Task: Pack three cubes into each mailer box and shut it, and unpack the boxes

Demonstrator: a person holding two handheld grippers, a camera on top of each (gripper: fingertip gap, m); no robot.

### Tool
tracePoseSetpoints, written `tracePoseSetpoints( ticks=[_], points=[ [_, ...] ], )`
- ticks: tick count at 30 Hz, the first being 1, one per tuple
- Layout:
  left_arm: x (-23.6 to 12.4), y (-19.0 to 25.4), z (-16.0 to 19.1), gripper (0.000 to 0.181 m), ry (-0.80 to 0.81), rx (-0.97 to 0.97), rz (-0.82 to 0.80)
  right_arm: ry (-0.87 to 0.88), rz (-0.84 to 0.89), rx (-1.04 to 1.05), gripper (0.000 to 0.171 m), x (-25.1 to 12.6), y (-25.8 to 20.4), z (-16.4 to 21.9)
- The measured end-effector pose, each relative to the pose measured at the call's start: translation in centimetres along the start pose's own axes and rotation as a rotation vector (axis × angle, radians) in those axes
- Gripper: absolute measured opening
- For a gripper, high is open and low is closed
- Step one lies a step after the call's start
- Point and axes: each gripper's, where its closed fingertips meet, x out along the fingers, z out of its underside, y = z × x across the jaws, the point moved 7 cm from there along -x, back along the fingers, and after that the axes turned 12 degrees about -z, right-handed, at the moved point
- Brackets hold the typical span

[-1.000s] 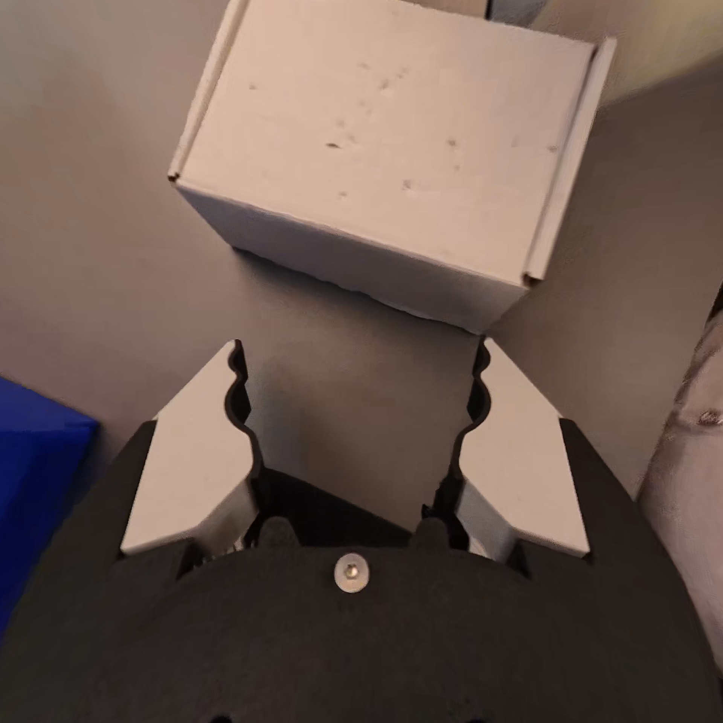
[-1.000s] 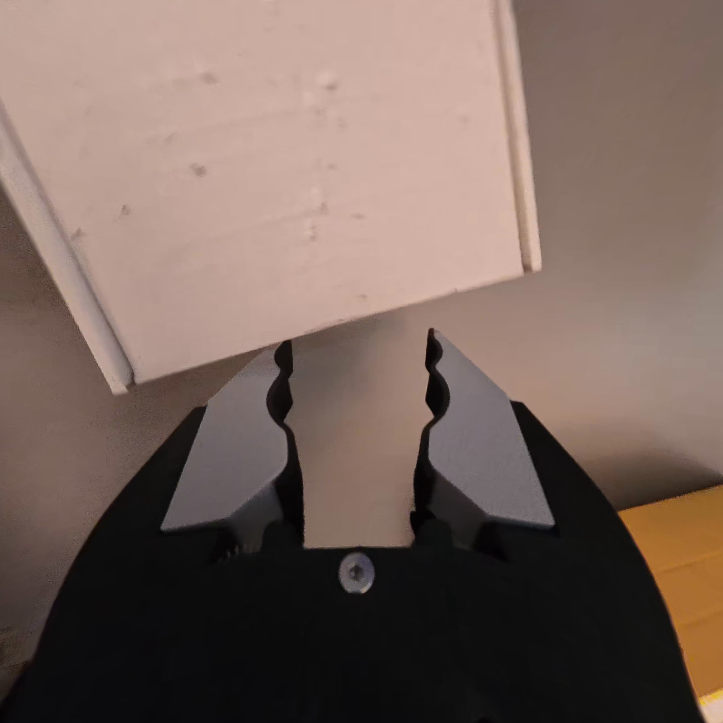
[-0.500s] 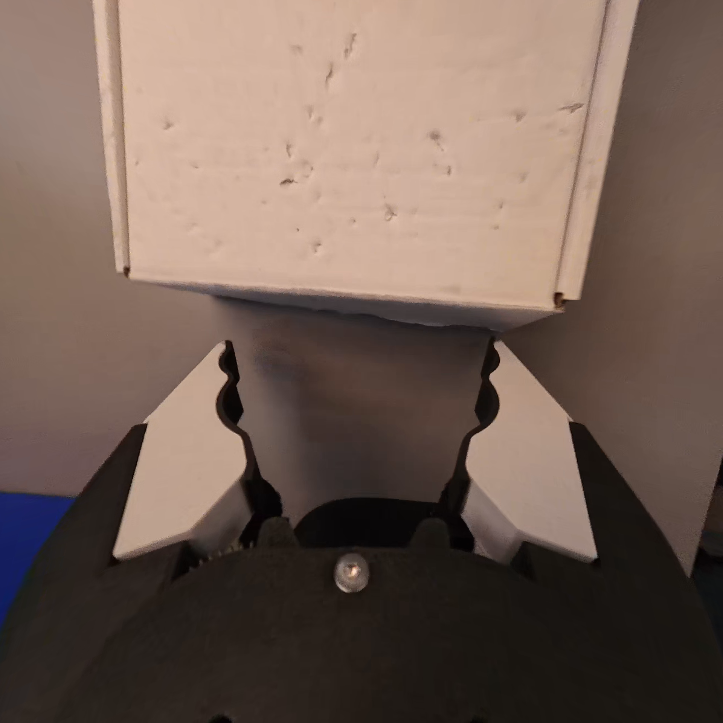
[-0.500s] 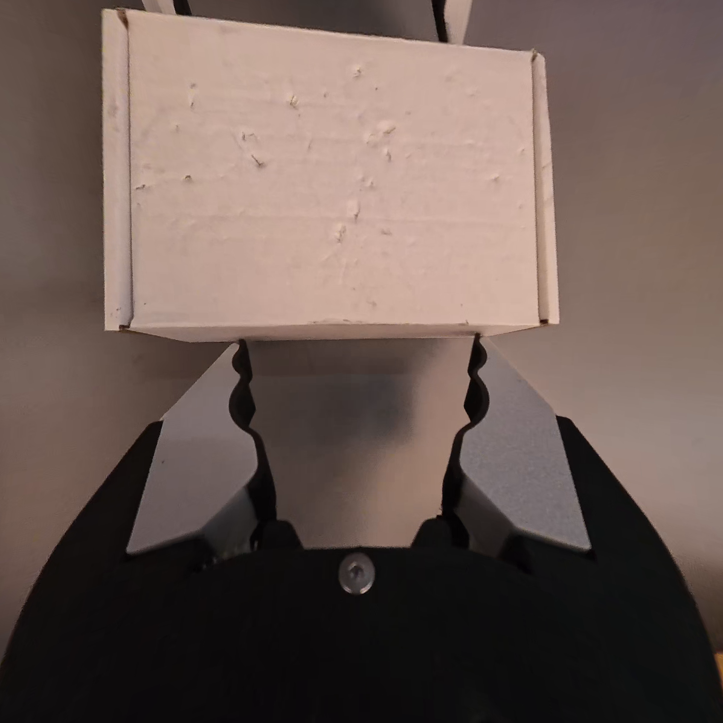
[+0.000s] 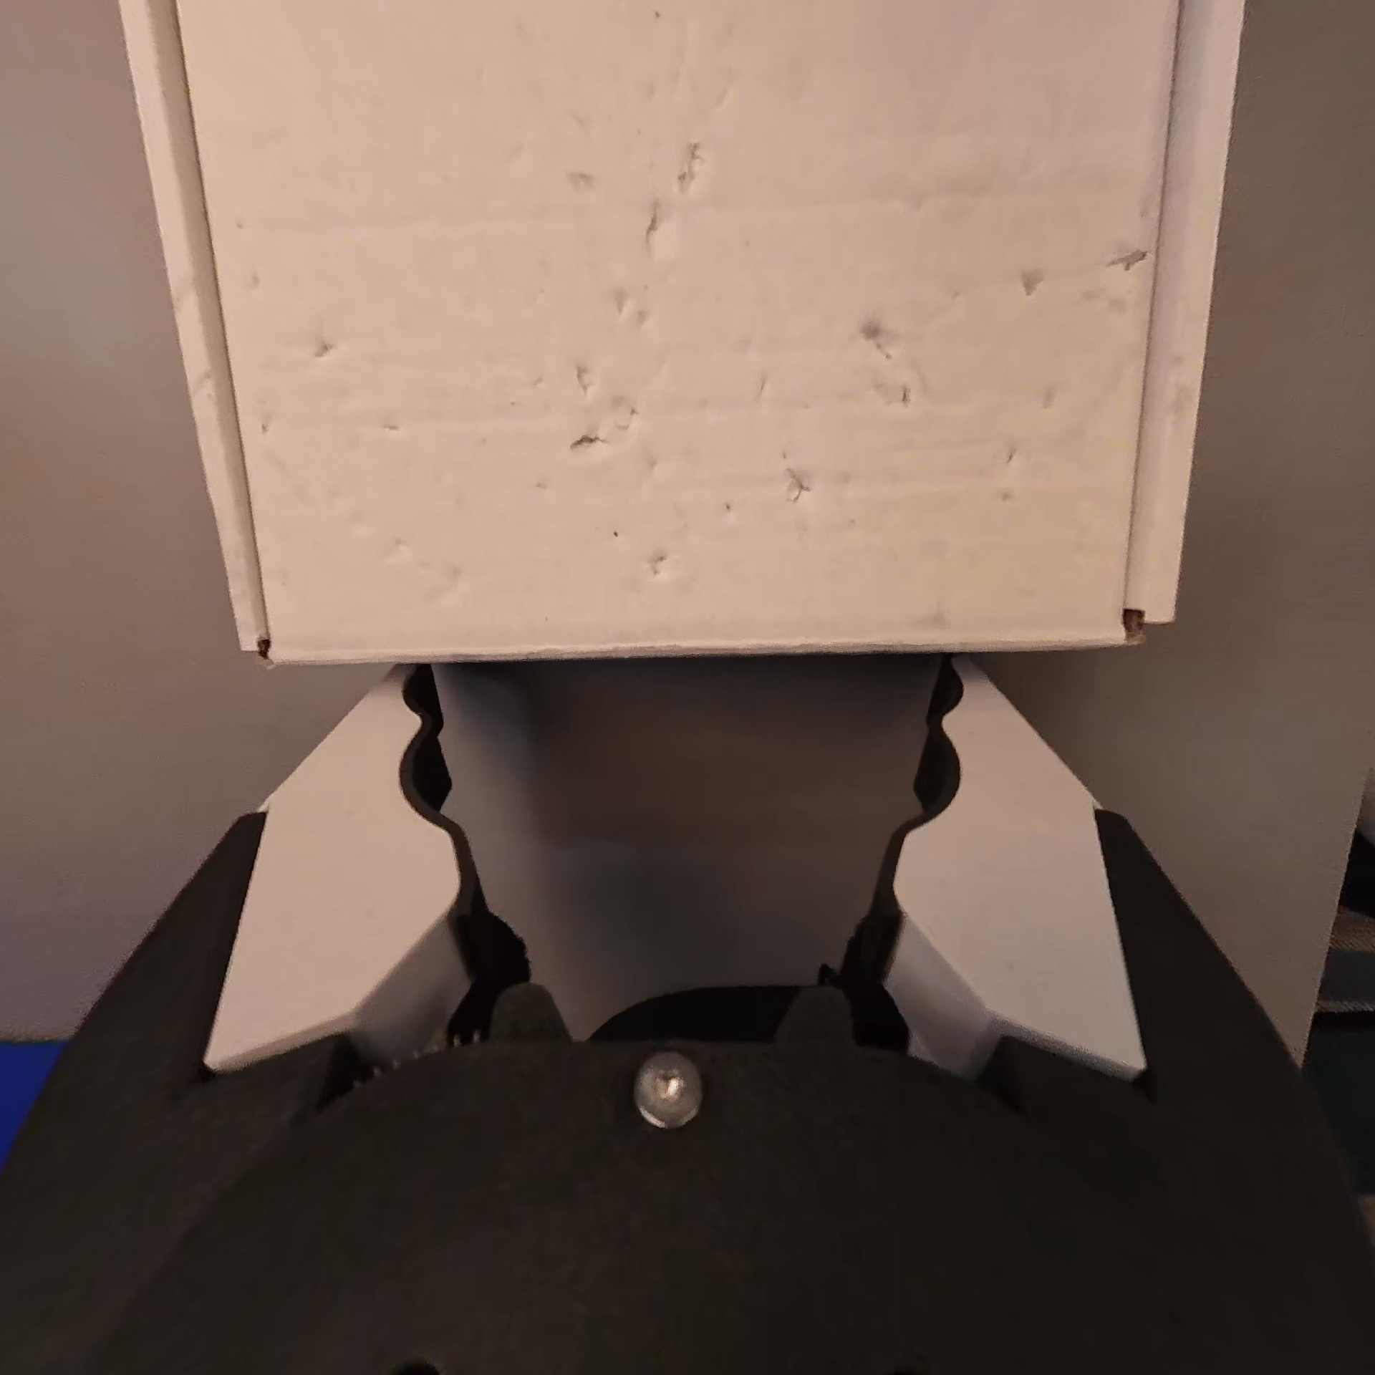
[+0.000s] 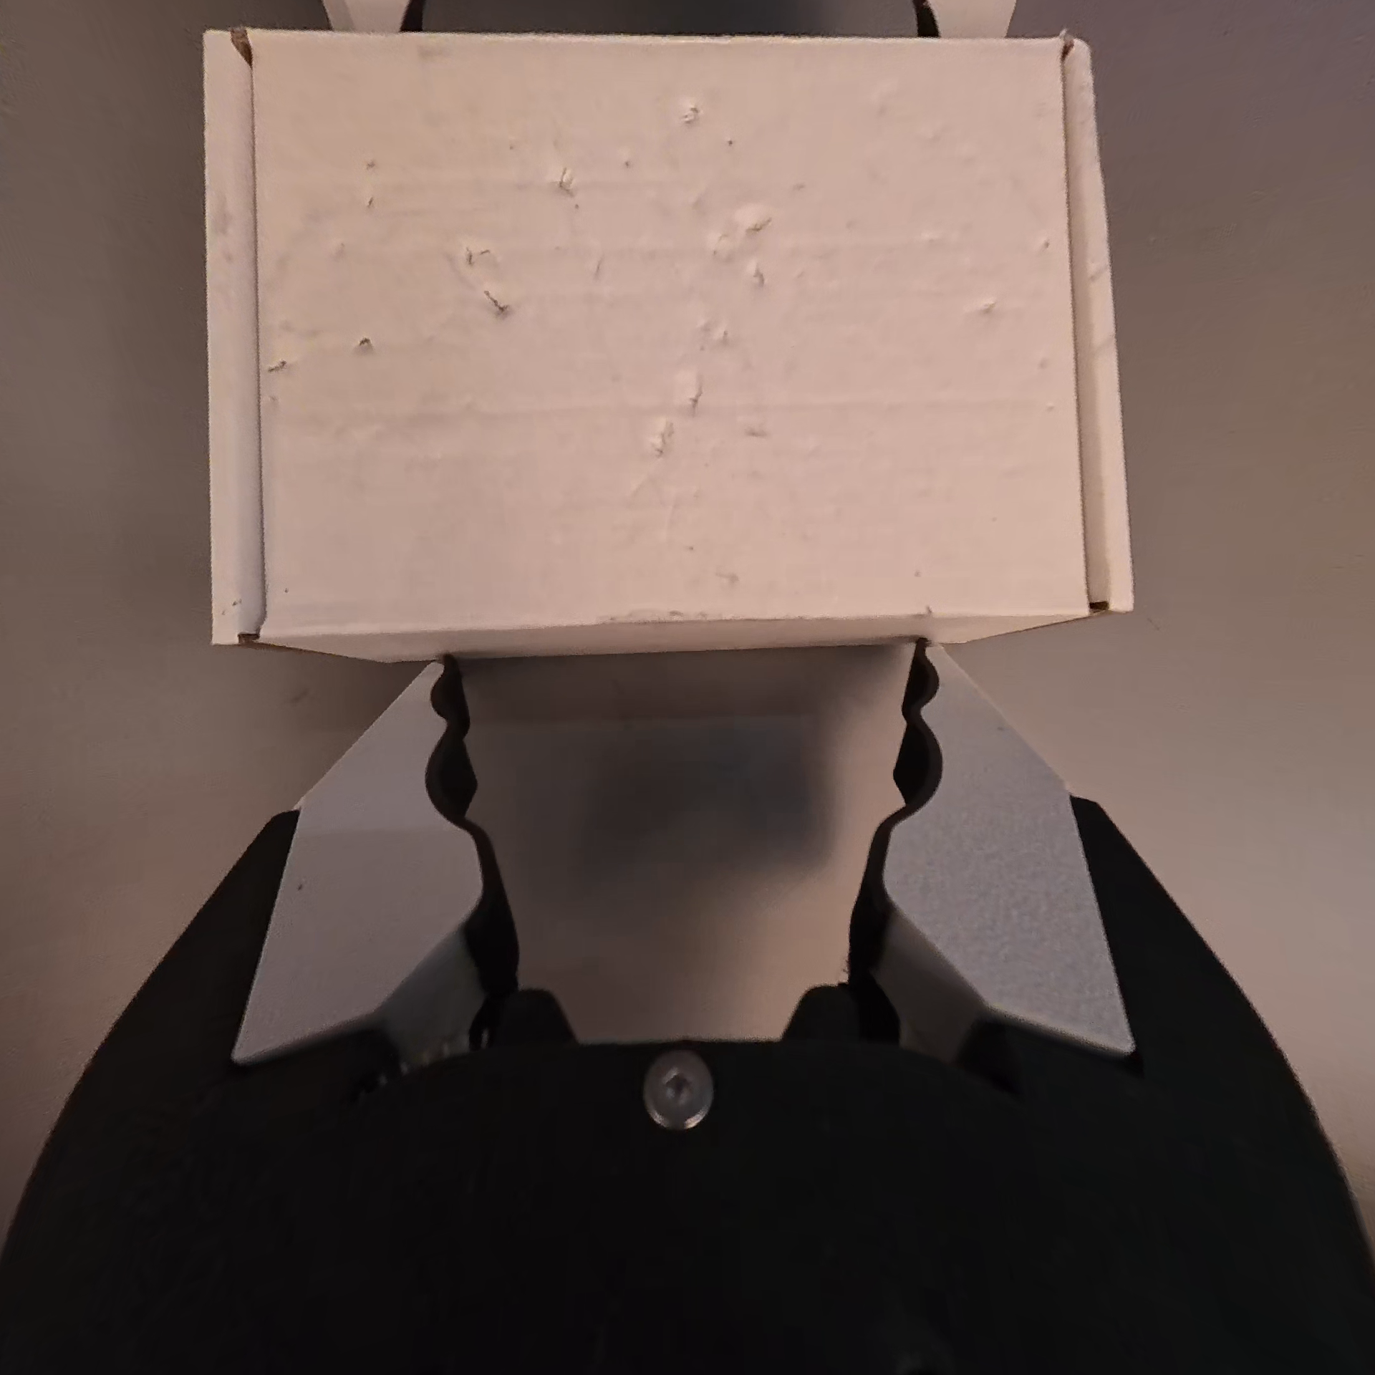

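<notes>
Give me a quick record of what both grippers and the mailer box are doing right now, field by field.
box: white mailer box, lid shut, top dented and scuffed
surface: grey table
left gripper: open, fingertips at the box's near edge, nothing held
right gripper: open, fingertips at the opposite side of the box
opposite gripper: the left one's white fingers peek over the box's far edge in the right wrist view
cubes: none visible
other: blue object at left edge
</notes>
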Motion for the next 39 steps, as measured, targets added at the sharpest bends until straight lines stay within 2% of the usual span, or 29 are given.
tracePoseSetpoints(
  ticks=[29, 31, 34, 39],
  points=[
    [0.4, 0.1, -0.2, 0.129, 0.021, -0.034, -0.009, -0.069, 0.013, 0.016, 0.119, 0.0, 0.1, 0.0],
    [0.5, 0.7, -0.5, 0.129, 0.042, -0.088, -0.027, -0.144, 0.057, 0.087, 0.121, -0.8, 0.2, 0.7],
    [0.6, 1.4, -0.6, 0.126, 0.065, -0.174, -0.066, -0.207, 0.198, 0.232, 0.114, -3.4, 0.6, 2.1],
    [0.0, 2.5, -0.7, 0.118, 0.073, -0.252, -0.157, -0.047, 0.334, 0.556, 0.107, -8.7, -1.3, 1.3]
  ],
)
